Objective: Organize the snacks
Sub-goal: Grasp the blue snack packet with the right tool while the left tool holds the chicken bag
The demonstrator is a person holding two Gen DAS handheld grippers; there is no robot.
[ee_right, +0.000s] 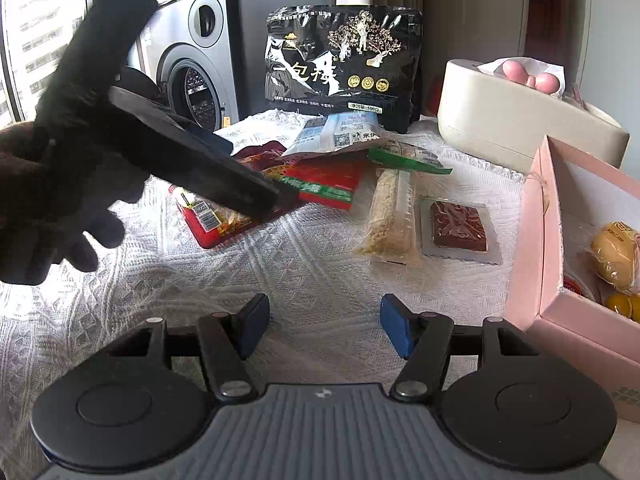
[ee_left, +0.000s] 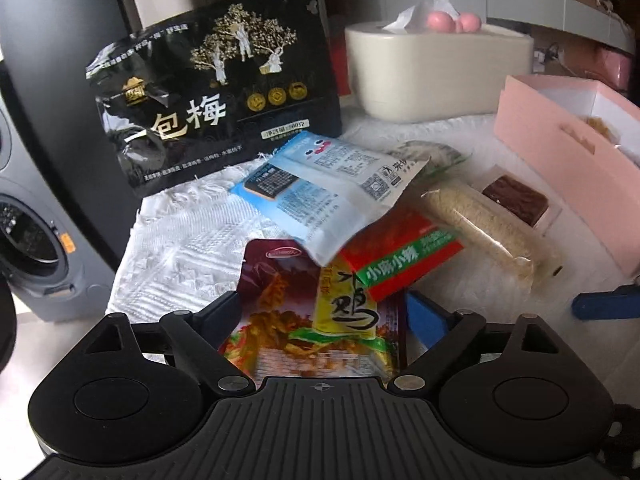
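Pink box [ee_right: 532, 240] holds yellow wrapped snacks [ee_right: 614, 256]; tissue box [ee_right: 516, 128] behind.

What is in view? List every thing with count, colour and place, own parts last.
plum bag: 1, black and gold, standing at the back
tissue box: 1, cream, back right
balls: 2, pink, on the tissue box
blue packet: 1, pale blue and white, atop the pile
red packet: 1, red and green, under the blue packet
chicken pouch: 1, dark red, between the left gripper's fingers
grain bar: 1, beige, clear wrap, mid-table
brown square: 1, clear wrap, beside the grain bar
pink box: 1, open, right edge
yellow snack: 1, inside the pink box
tablecloth: 1, white
washing machine: 1, grey, behind
left gripper: black, grip unclear
right gripper: blue pads, open, empty
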